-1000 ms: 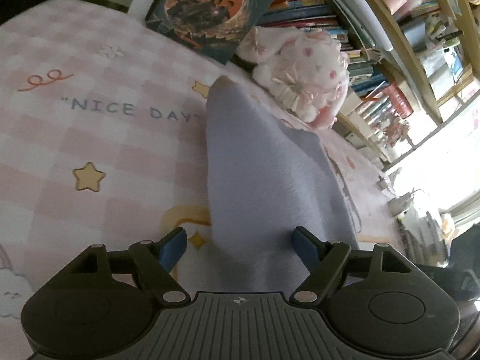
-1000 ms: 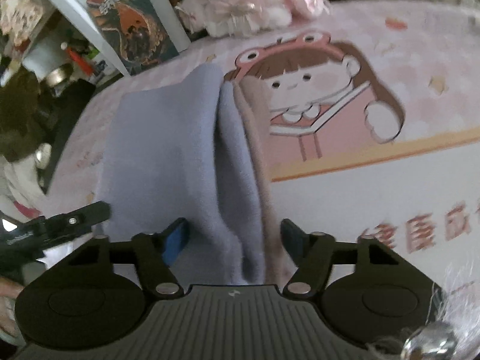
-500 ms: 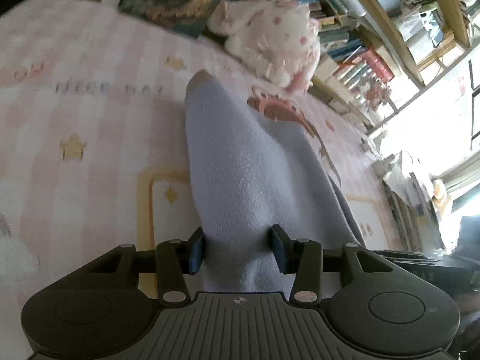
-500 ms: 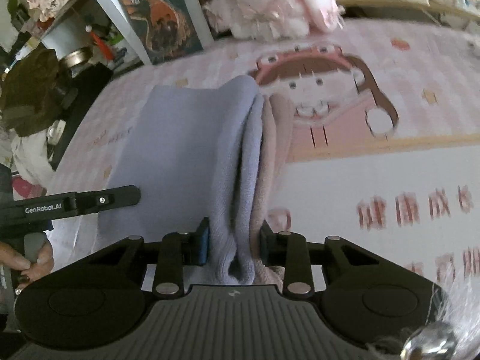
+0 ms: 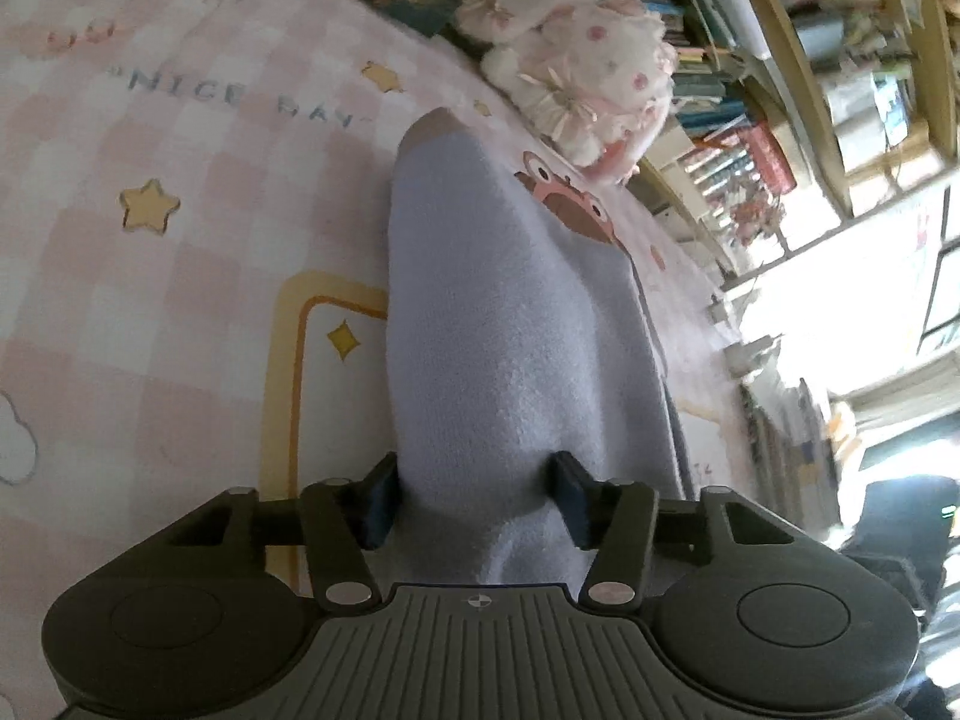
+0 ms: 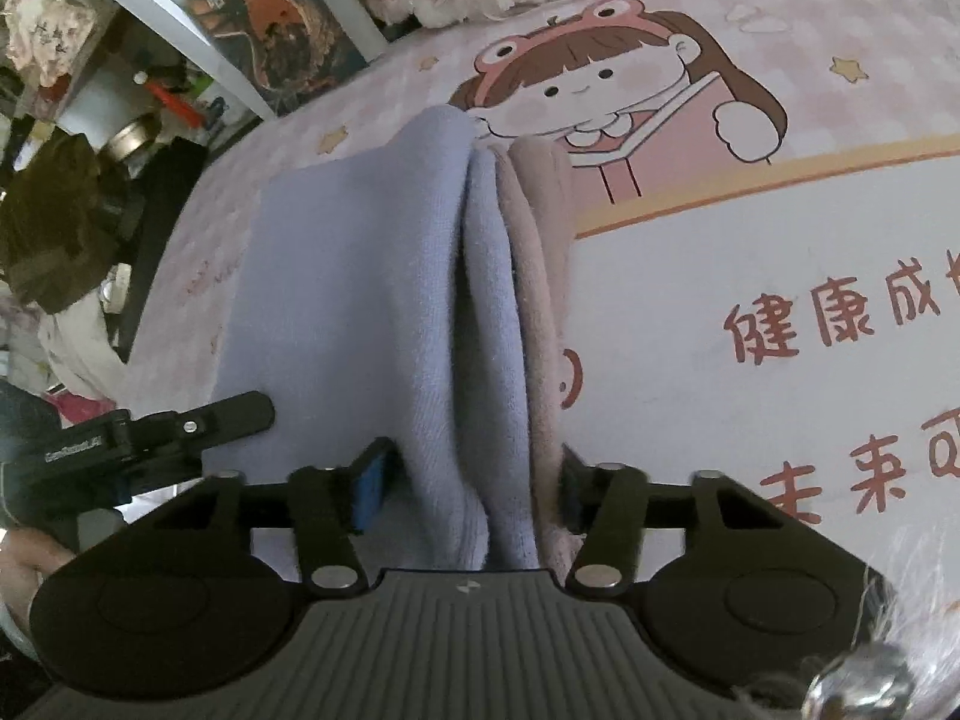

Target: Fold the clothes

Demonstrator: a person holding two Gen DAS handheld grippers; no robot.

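- So, the garment (image 5: 498, 324) is a soft lilac-blue fleece piece with a beige-pink layer (image 6: 543, 276) showing along one side. It is bunched lengthwise and lies on the pink cartoon bedspread (image 5: 150, 276).
- Its long axis runs straight away from both of my claws, from the near end between the jaws out to a far end that narrows to a rounded tip near the plush toy (image 5: 588, 66).
- I have the left claw (image 5: 477, 501) around the near end of one edge. The fleece fills the gap from one blue pad to the other, and both pads look pressed into it, so I judge it gripped at a middling width.
- I have the right claw (image 6: 474, 486) around the other near corner, where several stacked layers, lilac and beige, sit between the pads. Its jaws are opening slightly at this moment, yet the pads seem to me to be touching the cloth on both sides.
- From the right wrist view, the left claw (image 6: 180, 432) shows as a black bar at the left edge of the cloth. The two claws stand side by side at the same near end, neither closer to the far tip.
- My judgement: the coming move turns on that axis. Carrying the near end forward along it, both hands level, would lay it over the far half.
- The risk I see is the right claw loosening and dropping an inner layer.
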